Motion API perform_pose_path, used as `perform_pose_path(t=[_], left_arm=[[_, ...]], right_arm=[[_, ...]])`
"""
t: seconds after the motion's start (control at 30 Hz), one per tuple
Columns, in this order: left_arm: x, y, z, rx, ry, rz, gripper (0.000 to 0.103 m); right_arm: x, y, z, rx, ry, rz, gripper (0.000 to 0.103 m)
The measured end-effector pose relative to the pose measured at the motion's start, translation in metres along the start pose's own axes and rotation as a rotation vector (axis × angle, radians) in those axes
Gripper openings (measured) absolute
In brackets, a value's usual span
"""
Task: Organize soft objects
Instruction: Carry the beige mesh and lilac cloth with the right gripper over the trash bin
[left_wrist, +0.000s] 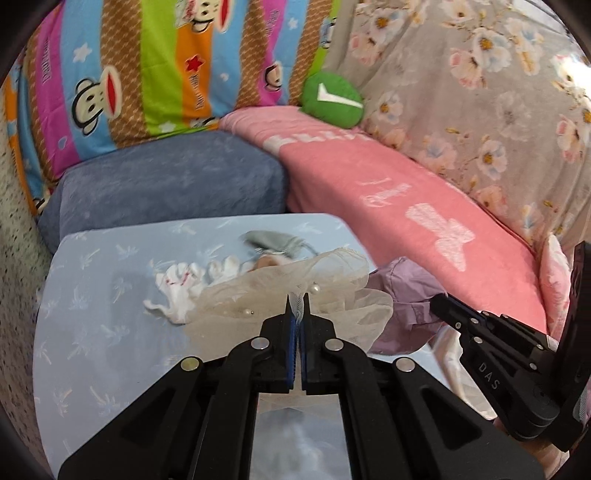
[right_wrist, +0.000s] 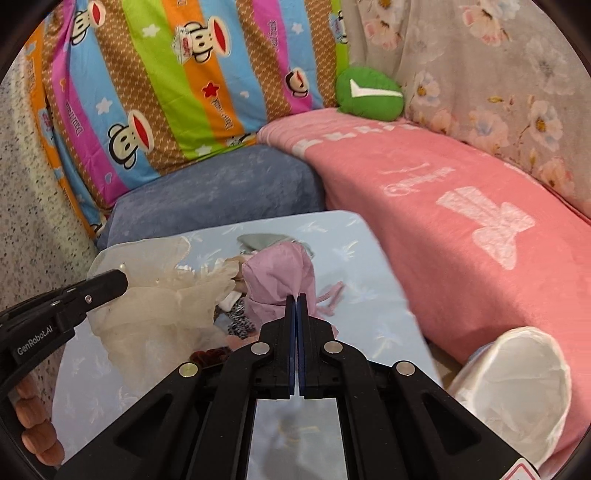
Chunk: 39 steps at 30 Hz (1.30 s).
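A pale blue palm-print cloth (left_wrist: 103, 295) covers the tabletop. A small heap of soft items (left_wrist: 229, 269) lies on it, white gloves (left_wrist: 181, 291) at nine o'clock, a grey piece (left_wrist: 273, 242) at twelve.

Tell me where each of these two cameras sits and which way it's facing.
Left wrist: sits on the left hand-held gripper, looking down along its fingers, shut on a sheer cream tulle fabric above the pale blue sheet; the right hand-held gripper shows at right.
Right wrist: sits on the right hand-held gripper, shut on a lilac cloth garment; the left hand-held gripper and the person's fingers show at left.
Both share the round green cushion, pink blanket and blue-grey pillow.
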<state>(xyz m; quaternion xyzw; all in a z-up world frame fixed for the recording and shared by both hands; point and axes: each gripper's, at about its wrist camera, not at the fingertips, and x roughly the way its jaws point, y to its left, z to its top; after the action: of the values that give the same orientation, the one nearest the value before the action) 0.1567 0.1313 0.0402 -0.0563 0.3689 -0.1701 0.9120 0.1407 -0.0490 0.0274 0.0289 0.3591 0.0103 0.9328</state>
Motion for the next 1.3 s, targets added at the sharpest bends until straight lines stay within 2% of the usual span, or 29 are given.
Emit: perform_pose_path(t=[0.33,0.63,0.97,1.3], left_arm=[[-0.014,-0.105,-0.013,0.142,-0.019,-0.155,0.001],[-0.006,-0.195,-0.034,0.239,0.025,-0.287,0.001],[0.010,-0.266,-0.056,0.325,0.082,-0.343,0.001],[0.040,-0.294,-0.073,0.353,0.162,-0.335,0.003]], right_arm=[[-0.092,-0.113,-0.010,0.018,-0.043,-0.165,0.000],[-0.131,-0.193,-0.046,0.081,-0.028,-0.264,0.000],[-0.144,-0.253,-0.072,0.169,-0.020,-0.302,0.000],[-0.144,-0.280,-0.087,0.211,-0.005,-0.304,0.000]])
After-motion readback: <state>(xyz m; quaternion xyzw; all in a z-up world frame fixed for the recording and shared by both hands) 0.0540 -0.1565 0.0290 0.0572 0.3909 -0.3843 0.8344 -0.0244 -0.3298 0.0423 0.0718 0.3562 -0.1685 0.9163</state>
